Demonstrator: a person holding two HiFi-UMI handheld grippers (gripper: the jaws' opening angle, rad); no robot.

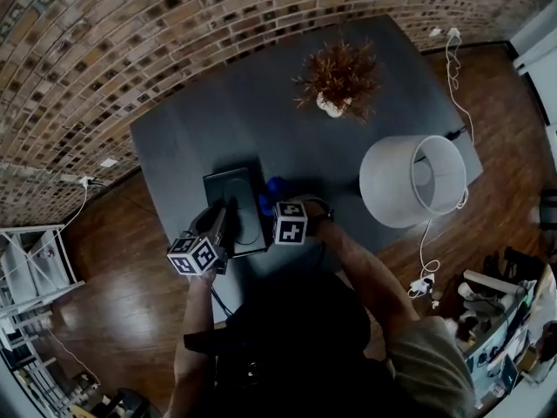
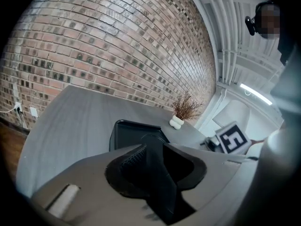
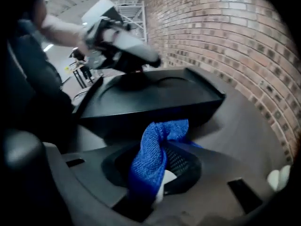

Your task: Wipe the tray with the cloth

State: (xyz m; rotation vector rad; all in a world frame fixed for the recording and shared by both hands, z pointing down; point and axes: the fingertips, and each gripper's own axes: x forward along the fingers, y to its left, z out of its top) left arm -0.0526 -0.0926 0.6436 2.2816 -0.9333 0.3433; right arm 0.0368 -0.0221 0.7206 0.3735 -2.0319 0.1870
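A black tray (image 1: 233, 192) lies near the front edge of the dark grey table (image 1: 218, 120). My left gripper (image 1: 226, 223) is shut on the tray's near rim; in the left gripper view the rim wedges between the jaws (image 2: 151, 166), with the tray (image 2: 129, 132) stretching ahead. My right gripper (image 3: 157, 171) is shut on a blue cloth (image 3: 159, 142), which hangs just outside the tray's right side wall (image 3: 155, 108). In the head view the cloth (image 1: 272, 188) shows beside the tray, above the right gripper's marker cube (image 1: 290, 222).
A dried plant in a white vase (image 1: 338, 78) stands at the back of the table. A white lamp shade (image 1: 412, 181) stands at the right, with its cord running off the edge. A brick wall lies beyond the table.
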